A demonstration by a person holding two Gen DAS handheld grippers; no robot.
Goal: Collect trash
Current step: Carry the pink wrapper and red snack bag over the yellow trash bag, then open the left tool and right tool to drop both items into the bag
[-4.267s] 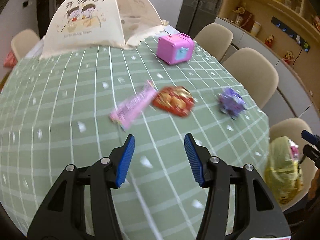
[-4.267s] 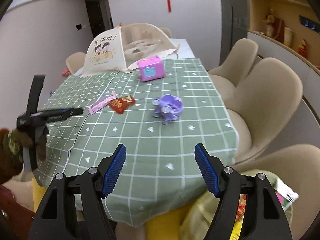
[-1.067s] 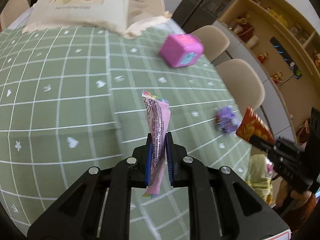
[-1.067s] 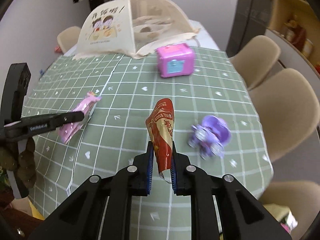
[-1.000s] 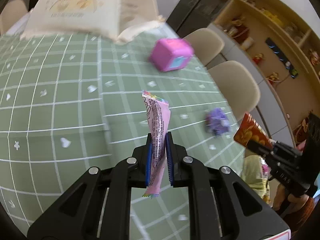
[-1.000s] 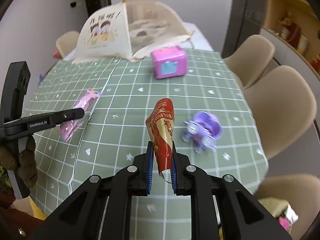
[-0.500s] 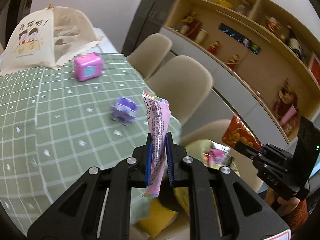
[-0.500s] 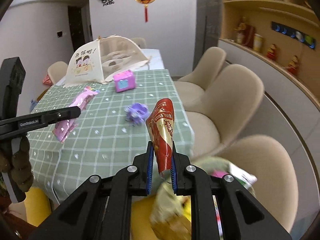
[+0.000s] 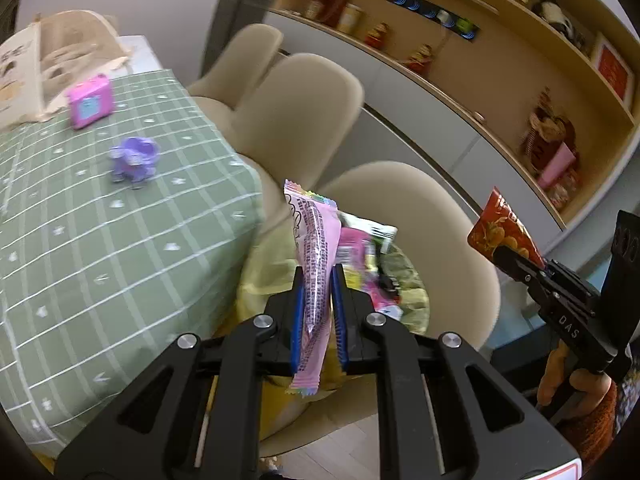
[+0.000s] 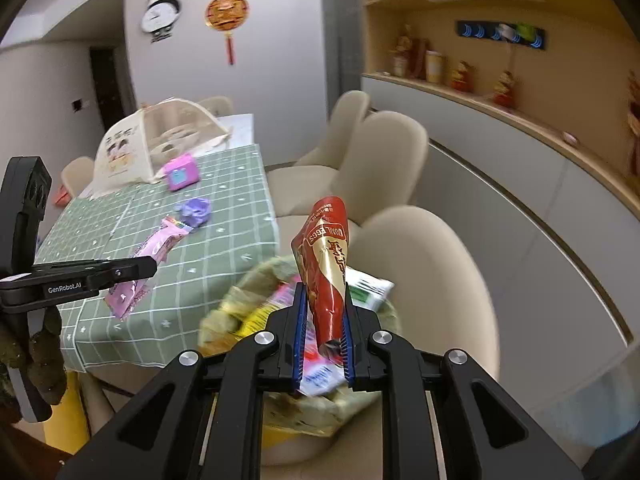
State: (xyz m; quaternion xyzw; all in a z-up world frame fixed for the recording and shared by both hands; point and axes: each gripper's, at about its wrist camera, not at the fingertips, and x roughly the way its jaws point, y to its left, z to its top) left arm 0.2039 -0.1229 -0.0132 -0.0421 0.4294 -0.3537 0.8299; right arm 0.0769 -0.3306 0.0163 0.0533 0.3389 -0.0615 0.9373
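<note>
Both sets of tongs are loaded right now: the left gripper [image 9: 317,312] is pinched tight on a pink wrapper [image 9: 314,248], and the right gripper [image 10: 323,334] is clamped on a red foil snack packet [image 10: 326,264]. Each piece sticks up out of the jaws, held low down near one end, with a bit of tail poking out below. I'd guess these things weigh next to nothing and crumple easily, so the grip doesn't need force. The foil one looks slick, so I'd bite across the flat body rather than a corner or seam, or it could slide out. Both hang over a yellowish trash bag [image 10: 280,308] that sits on a beige chair [image 10: 424,264] just off the corner of the green checked tablecloth [image 9: 100,220], and the bag already has a jumble of colourful wrappers in it. On the table, well apart from the bag, there's a purple toy [image 9: 134,158], a pink cube [image 9: 90,100] and a mesh food cover [image 10: 160,144]; those don't read as trash to me. The left wrist view shows the red packet from the side, out to the right of the bag, while the right wrist view shows the pink wrapper from the side against the tablecloth, plus the clock and the hanging red ornament on the wall, which the left view misses.
</note>
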